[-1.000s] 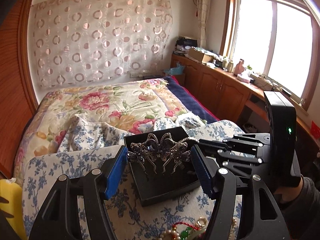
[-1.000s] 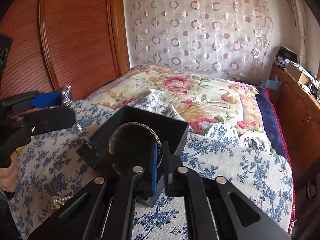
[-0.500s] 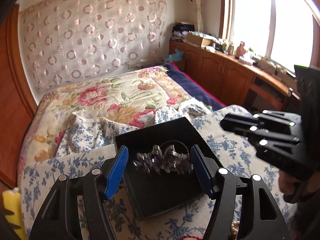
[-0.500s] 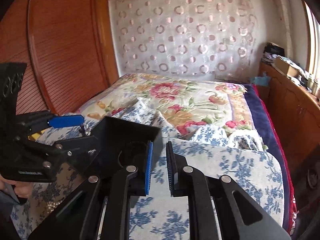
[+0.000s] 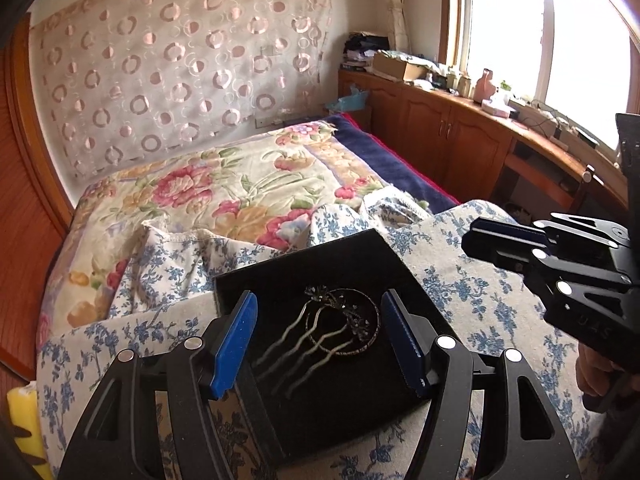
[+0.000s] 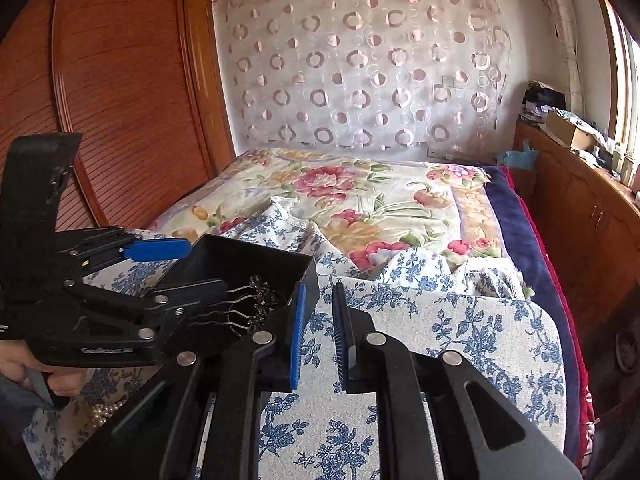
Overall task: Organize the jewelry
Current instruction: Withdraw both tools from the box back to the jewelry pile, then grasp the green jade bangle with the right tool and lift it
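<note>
A black open box [image 5: 340, 264] sits on the blue-flowered cloth. Inside it lie a silver hair comb [image 5: 320, 336] with dark flower ornaments and a thin dark bangle [image 5: 370, 320]. My left gripper [image 5: 320, 344] is open and empty, held above the box with the comb lying between and below its blue pads. My right gripper [image 6: 318, 340] is open by a narrow gap and empty, just right of the box's right wall [image 6: 310, 280]. The comb [image 6: 256, 308] shows in the right wrist view too, partly hidden by the left gripper [image 6: 156, 280].
A pearl necklace [image 6: 104, 414] lies on the cloth near the left hand. A yellow object [image 5: 24, 424] sits at the cloth's left edge. Behind is a bed with a floral quilt [image 5: 240, 184]; wooden cabinets [image 5: 460, 144] run under the window on the right.
The left gripper let go of the comb, which now lies in the box, and drew back upward. The right gripper opened off the box wall and moved right.
</note>
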The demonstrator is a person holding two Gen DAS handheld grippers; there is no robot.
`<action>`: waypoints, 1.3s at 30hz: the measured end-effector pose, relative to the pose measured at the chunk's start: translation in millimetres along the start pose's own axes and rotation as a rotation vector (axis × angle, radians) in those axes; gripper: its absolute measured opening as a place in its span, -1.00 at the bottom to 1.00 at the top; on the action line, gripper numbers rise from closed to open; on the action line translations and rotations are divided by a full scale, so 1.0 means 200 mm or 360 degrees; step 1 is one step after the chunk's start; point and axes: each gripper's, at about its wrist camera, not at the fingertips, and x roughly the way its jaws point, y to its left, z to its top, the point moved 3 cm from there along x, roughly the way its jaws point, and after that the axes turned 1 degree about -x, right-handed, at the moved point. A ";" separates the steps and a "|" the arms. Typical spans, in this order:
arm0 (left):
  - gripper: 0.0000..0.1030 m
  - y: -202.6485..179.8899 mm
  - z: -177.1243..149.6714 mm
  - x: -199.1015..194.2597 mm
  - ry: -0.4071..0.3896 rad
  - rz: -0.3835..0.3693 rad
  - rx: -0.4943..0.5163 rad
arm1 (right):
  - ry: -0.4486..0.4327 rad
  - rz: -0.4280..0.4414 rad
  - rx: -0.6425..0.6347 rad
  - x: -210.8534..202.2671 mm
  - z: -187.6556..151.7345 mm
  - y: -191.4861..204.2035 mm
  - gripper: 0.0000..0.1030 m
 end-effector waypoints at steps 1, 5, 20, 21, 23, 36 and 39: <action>0.21 0.01 -0.01 -0.03 -0.0011 -0.0003 -0.0011 | -0.0006 -0.0004 -0.0004 -0.01 0.01 0.00 -0.70; 0.21 0.02 -0.06 -0.14 -0.0048 -0.0018 -0.0043 | -0.0025 -0.0014 -0.0036 -0.06 0.04 0.03 -0.70; 0.21 0.05 -0.44 -0.51 -0.0073 -0.0059 -0.0155 | 0.0045 0.0004 -0.0071 -0.28 -0.20 0.24 -0.70; 0.21 0.05 -0.46 -0.52 -0.0070 -0.0059 -0.0162 | 0.0055 0.0009 -0.0066 -0.30 -0.24 0.26 -0.70; 0.21 0.05 -0.52 -0.54 -0.0065 -0.0063 -0.0177 | 0.0072 0.0017 -0.0058 -0.31 -0.29 0.29 -0.70; 0.21 0.05 -0.78 -0.67 -0.0022 -0.0067 -0.0213 | 0.0249 0.0162 -0.0125 -0.30 -0.53 0.51 -0.70; 0.21 0.05 -0.82 -0.68 -0.0011 -0.0061 -0.0207 | 0.0286 0.0186 -0.0144 -0.28 -0.55 0.54 -0.70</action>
